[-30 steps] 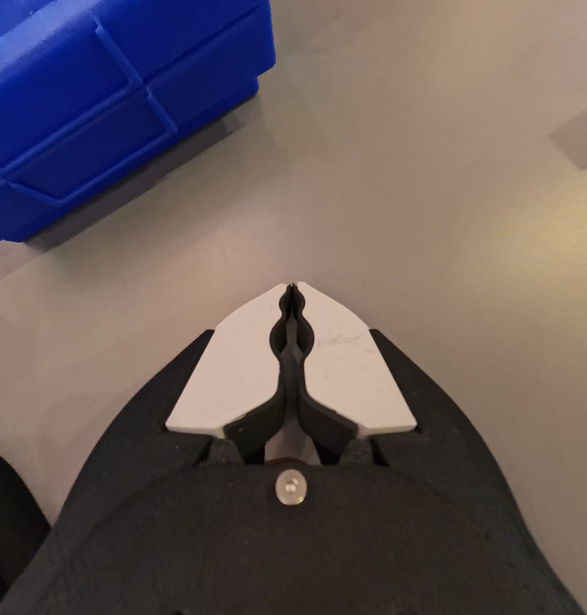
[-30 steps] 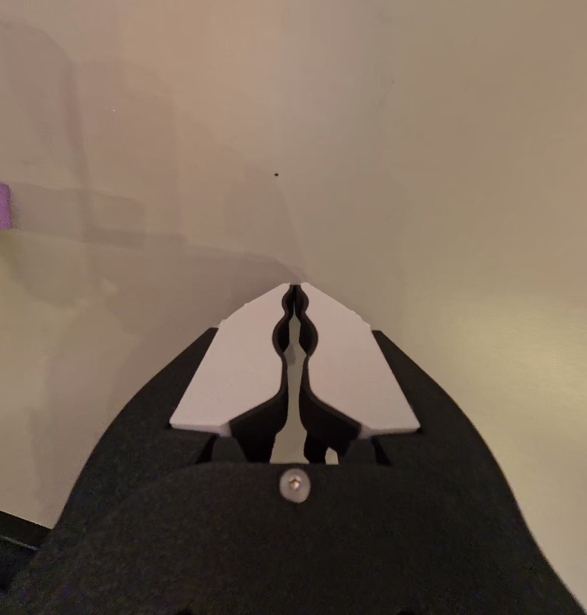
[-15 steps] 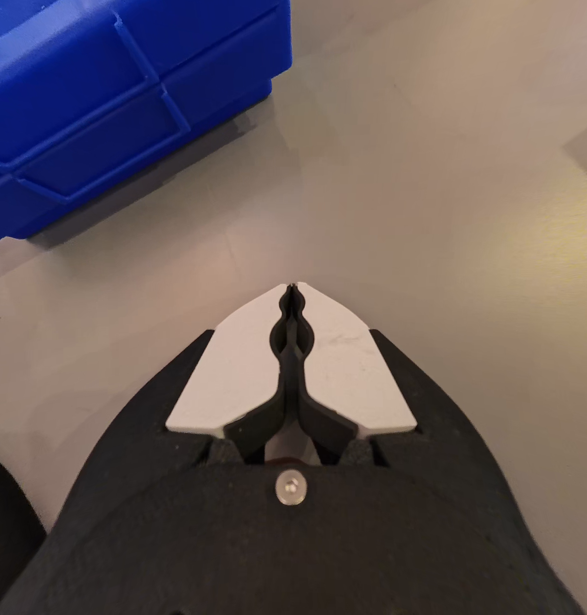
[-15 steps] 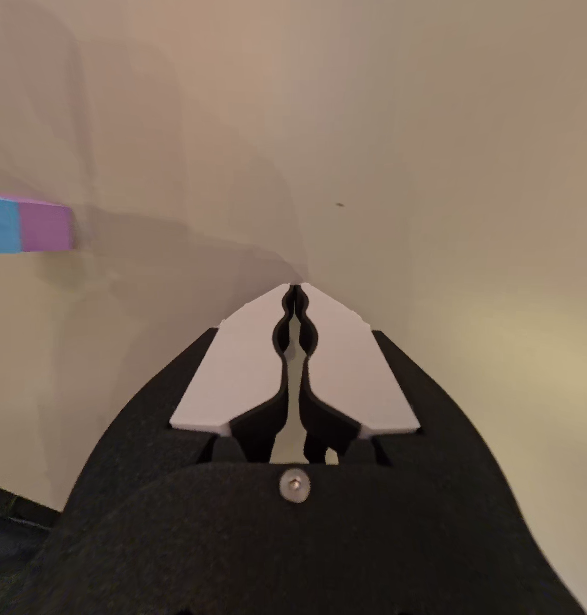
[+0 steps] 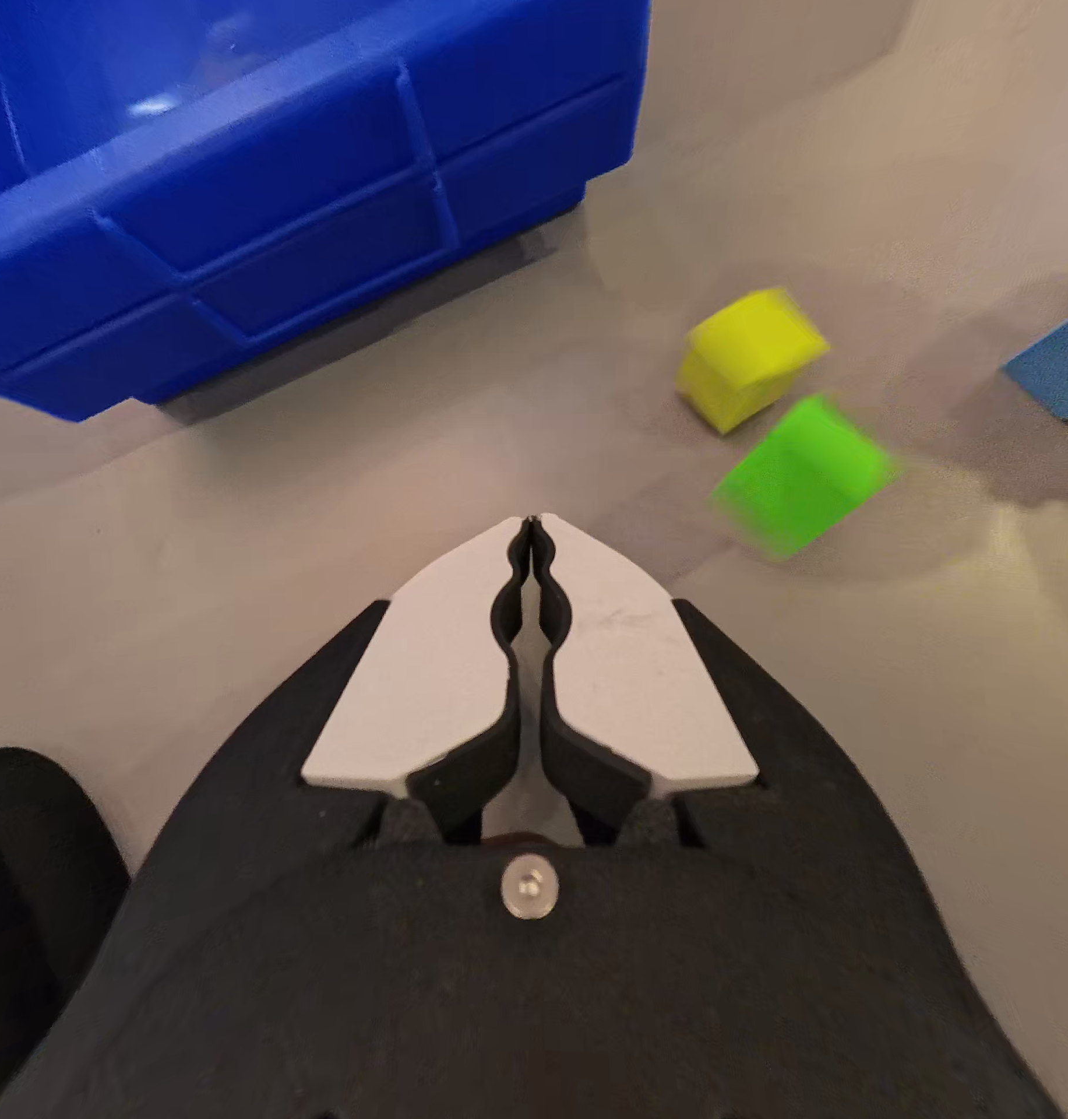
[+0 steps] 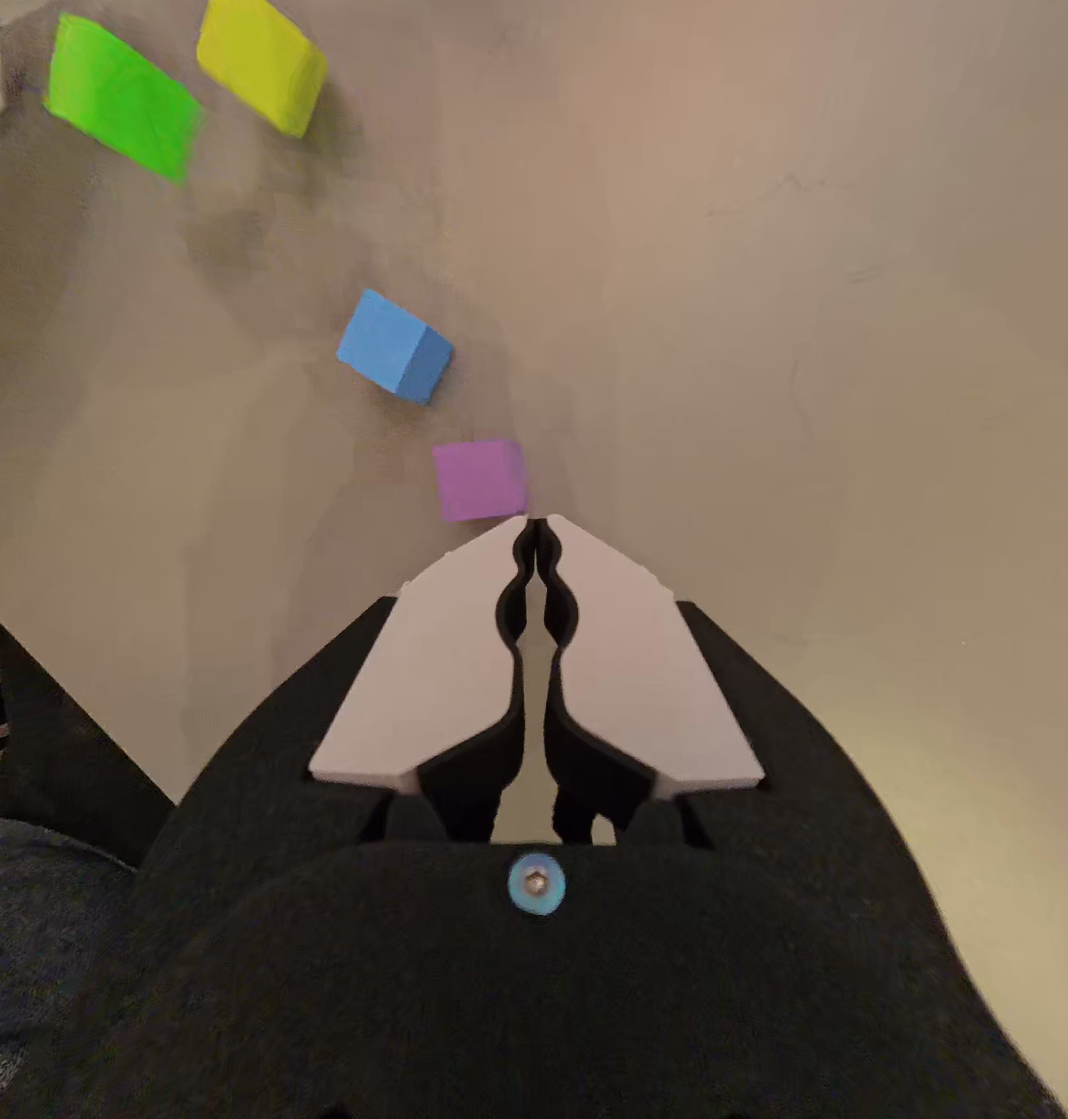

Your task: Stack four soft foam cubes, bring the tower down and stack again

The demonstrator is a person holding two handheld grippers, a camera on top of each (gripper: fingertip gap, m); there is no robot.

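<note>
Evidently, with both the left tongs (image 5: 531, 519) and right tongs (image 6: 537, 519) closed on nothing, the purple cube (image 6: 480, 479) just ahead-left of the right tips risked being nudged away, while the blue cube (image 6: 394, 346), green cube (image 6: 122, 100) and yellow cube (image 6: 260, 65) lay scattered farther ahead-left.

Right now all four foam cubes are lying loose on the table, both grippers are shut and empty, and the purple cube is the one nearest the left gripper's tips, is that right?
Wrong gripper. The right wrist view shows the purple cube just ahead of the right gripper, not the left gripper. The rest stands: green cube, yellow cube and blue cube lie scattered, both grippers shut, empty.
</note>
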